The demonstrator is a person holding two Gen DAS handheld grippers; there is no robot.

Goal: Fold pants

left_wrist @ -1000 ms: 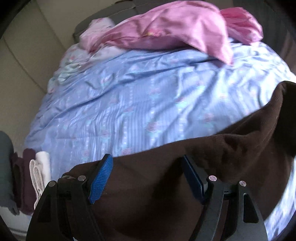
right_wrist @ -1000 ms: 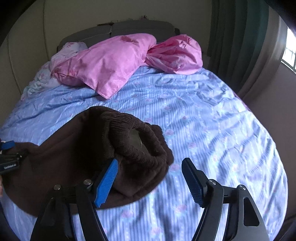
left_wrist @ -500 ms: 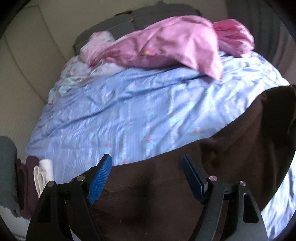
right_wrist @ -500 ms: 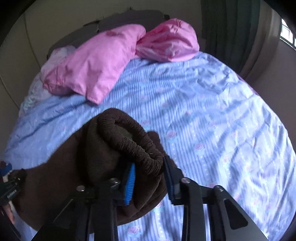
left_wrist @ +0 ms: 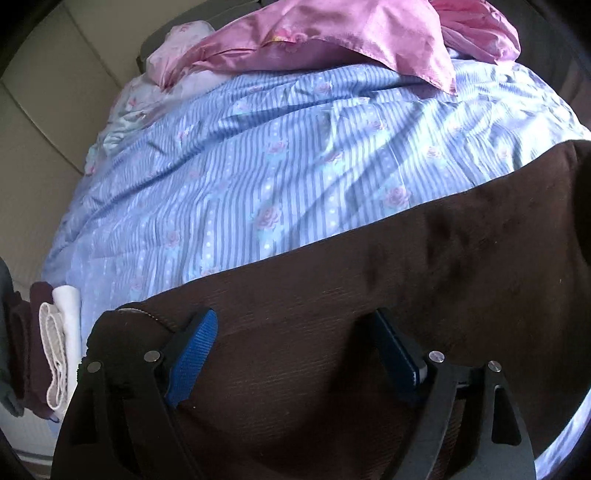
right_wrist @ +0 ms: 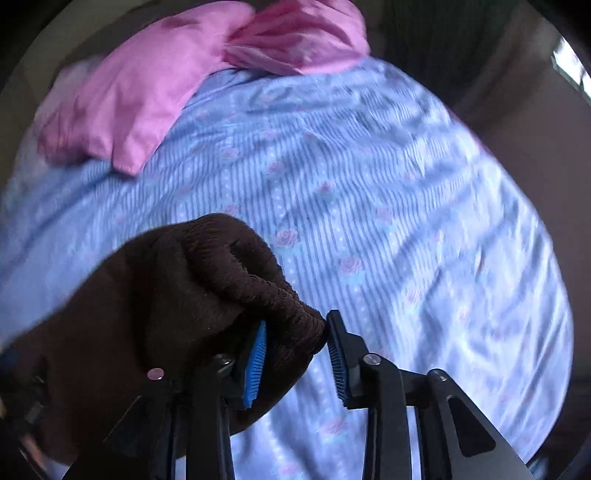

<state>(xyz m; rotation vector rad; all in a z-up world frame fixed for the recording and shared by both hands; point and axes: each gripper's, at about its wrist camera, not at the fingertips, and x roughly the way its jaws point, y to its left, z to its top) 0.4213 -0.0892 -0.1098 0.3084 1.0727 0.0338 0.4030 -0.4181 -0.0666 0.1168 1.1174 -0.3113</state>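
Observation:
Dark brown pants (left_wrist: 388,288) lie stretched across the near part of the bed. My left gripper (left_wrist: 295,332) is open, its blue pads (left_wrist: 192,354) wide apart, right over the fabric near its left end. In the right wrist view my right gripper (right_wrist: 295,339) is shut on the ribbed elastic waistband (right_wrist: 258,280) of the pants (right_wrist: 147,314) and holds that bunched end up off the sheet. The left gripper shows dimly at the left edge of this view (right_wrist: 22,406).
The bed has a blue striped floral sheet (left_wrist: 277,166). Pink pillows (left_wrist: 332,33) lie at the head, also in the right wrist view (right_wrist: 147,85). A stack of folded clothes (left_wrist: 48,347) sits at the bed's left edge. A beige wall is on the left, a dark curtain (right_wrist: 424,40) on the right.
My right gripper closed on the waistband and lifted it. The pants got pulled flatter and straighter under the left gripper, which stayed open.

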